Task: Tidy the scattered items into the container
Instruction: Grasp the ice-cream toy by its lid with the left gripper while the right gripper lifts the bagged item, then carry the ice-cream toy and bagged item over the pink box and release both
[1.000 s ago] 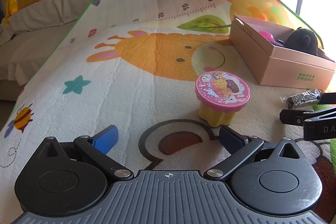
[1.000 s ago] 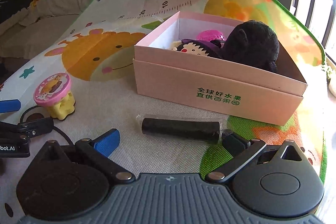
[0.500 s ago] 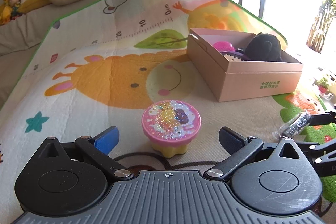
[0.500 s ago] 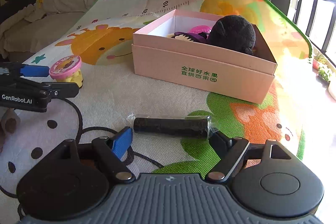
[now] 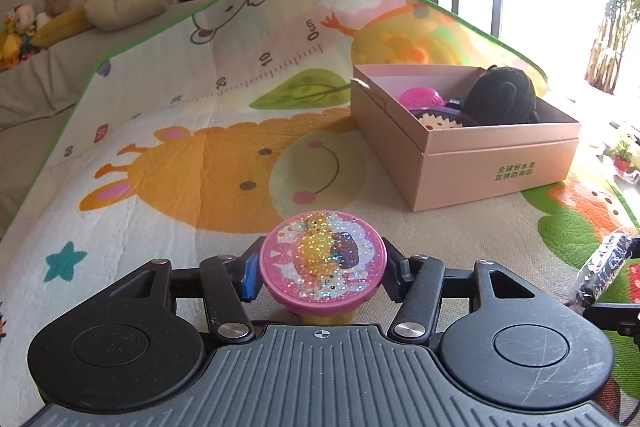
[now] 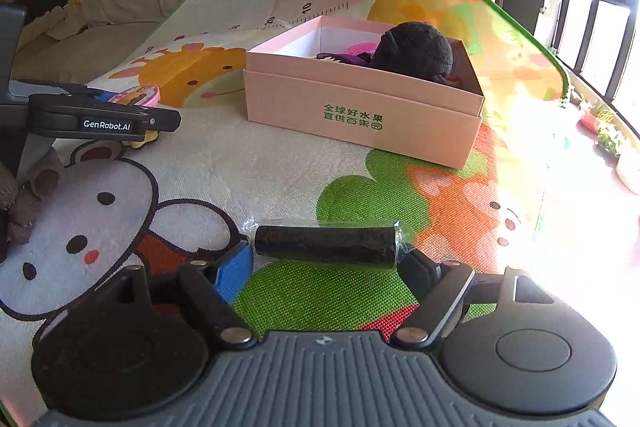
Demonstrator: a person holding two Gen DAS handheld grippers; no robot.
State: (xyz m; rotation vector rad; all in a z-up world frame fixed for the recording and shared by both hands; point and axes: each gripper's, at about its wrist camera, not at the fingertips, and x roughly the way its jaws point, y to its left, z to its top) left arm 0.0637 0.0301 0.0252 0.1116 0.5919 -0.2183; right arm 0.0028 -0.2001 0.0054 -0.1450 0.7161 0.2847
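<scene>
My left gripper [image 5: 322, 277] is shut on a pink-lidded yellow toy cup [image 5: 322, 261], its fingers pressing both sides of the lid. My right gripper [image 6: 326, 259] is shut on a black roll in clear wrap [image 6: 326, 245], held crosswise between the fingertips. The roll also shows at the right edge of the left wrist view [image 5: 604, 265]. The pink cardboard box [image 5: 500, 163] stands on the play mat ahead, holding a black plush [image 5: 500, 95], a pink ball and a doll-face item. It also shows in the right wrist view [image 6: 360, 111]. The left gripper [image 6: 100, 119] with the cup sits at the left there.
A colourful cartoon play mat [image 5: 200, 155] covers the surface. A sofa with plush toys [image 5: 120, 3] runs along the back. A brown knitted item [image 6: 24, 195] lies at the left edge. Potted plants and a bright window [image 6: 600, 123] are to the right.
Both grippers have closed: the left onto the toy cup, the right onto the black roll. Both views have also shifted nearer their items.
</scene>
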